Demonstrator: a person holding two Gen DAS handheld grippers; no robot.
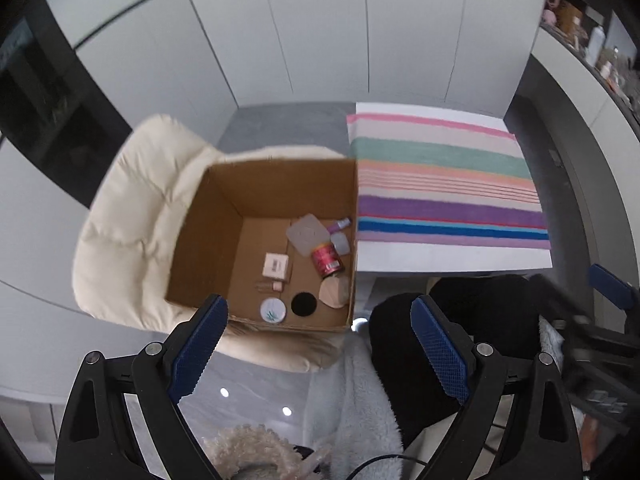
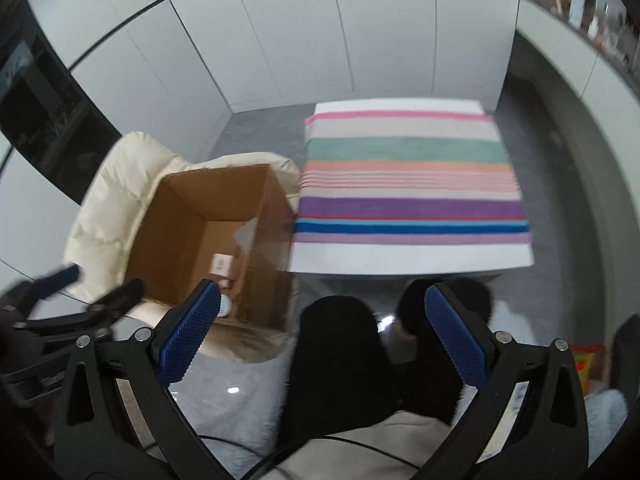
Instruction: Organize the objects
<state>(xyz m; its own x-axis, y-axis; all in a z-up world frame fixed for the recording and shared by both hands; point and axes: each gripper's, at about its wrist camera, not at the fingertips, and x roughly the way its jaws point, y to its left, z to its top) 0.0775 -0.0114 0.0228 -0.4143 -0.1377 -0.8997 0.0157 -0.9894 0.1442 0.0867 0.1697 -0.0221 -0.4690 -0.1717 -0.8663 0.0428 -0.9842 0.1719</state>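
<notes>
An open cardboard box (image 1: 272, 188) stands on a cream cushioned chair (image 1: 132, 216). On its floor lie a red can (image 1: 327, 261), a translucent container (image 1: 307, 234), a small purple bottle (image 1: 342, 224), a white carton (image 1: 275, 266), a round tin (image 1: 273, 310), a black disc (image 1: 304, 304) and a beige puff (image 1: 334, 292). My left gripper (image 1: 317, 299) hangs above the box's near edge, open and empty. My right gripper (image 2: 323, 286) is open too, empty, above a person's black-clad legs (image 2: 340, 360), with the box (image 2: 200, 200) to its left.
A table under a striped cloth (image 1: 448, 184) stands right of the box, its white front edge (image 2: 400, 256) close to the person's knees. White cabinet doors (image 2: 280, 40) close off the back. Grey fleece (image 1: 356, 400) lies below, and cluttered shelves (image 1: 592, 40) are at the upper right.
</notes>
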